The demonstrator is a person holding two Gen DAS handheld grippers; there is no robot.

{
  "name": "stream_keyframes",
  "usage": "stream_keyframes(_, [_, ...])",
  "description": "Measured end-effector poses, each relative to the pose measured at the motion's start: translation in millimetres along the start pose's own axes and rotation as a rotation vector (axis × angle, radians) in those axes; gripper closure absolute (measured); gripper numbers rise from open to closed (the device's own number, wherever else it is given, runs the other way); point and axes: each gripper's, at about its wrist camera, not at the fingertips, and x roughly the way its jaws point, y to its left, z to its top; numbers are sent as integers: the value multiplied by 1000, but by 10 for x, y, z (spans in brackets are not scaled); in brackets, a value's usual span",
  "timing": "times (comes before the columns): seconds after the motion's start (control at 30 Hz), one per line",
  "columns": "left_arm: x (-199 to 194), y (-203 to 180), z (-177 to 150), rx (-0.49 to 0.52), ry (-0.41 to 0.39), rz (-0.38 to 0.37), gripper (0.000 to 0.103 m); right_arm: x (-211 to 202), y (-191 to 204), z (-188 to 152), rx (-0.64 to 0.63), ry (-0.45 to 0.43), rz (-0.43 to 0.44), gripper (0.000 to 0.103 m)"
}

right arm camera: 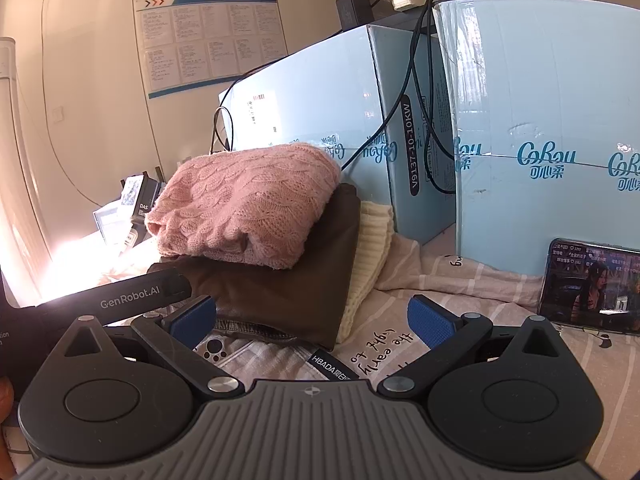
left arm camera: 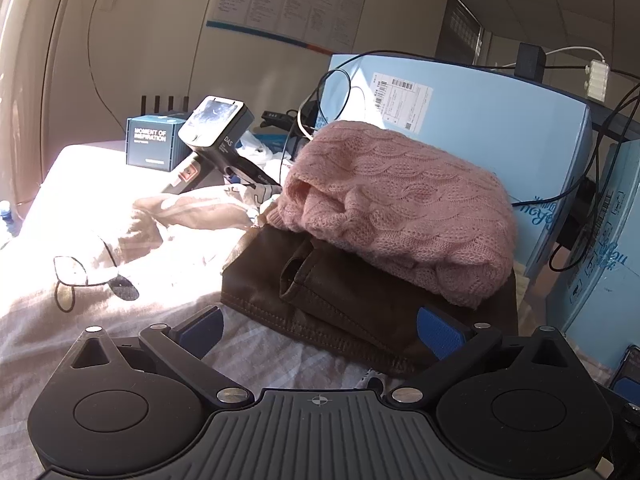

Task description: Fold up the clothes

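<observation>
Both grippers are spread wide w/ nothing between the blue pads. The left gripper [left arm camera: 320, 330] hovers low over the striped bed sheet [left arm camera: 280, 356], its right pad just at the near hem of the brown garment [left arm camera: 352, 304]. The right gripper [right arm camera: 314, 320] sits in front of the same stack, seen from the other side; the near corner of the brown garment [right arm camera: 280, 296] falls between its fingers.

Stack, top to bottom: folded pink cable-knit sweater [left arm camera: 400, 200], brown garment, then a cream ribbed knit [right arm camera: 370, 248] whose edge sticks out on the right in the right wrist view. Sweater's folded edge overhangs the brown layer slightly on the near side. The brown hem has a small loop standing up near its front edge.

Room: behind and right of the stack stand light-blue cardboard boxes [right arm camera: 332, 96] w/ black cables draped over them, so the stack's back edge is hemmed in, touching or nearly so. A phone [right arm camera: 592, 284] w/ lit screen leans against the right box, near the right gripper's right finger. Left of the stack an unfolded beige cloth [left arm camera: 168, 216] lies crumpled on the bed in strong sunlight; beyond it a black handheld device [left arm camera: 218, 132] and a small dark box [left arm camera: 154, 140]. Open sheet lies btwn the left gripper and that cloth. A black bar marked GenRobot.AI [right arm camera: 136, 296] crosses the left of the right wrist view.
</observation>
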Motion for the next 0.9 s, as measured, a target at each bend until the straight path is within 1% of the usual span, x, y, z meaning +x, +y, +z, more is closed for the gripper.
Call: stream_keyframes(0.9, [8, 5, -5, -2, -1, -3, 0, 22, 6, -21, -12, 8, -3, 0])
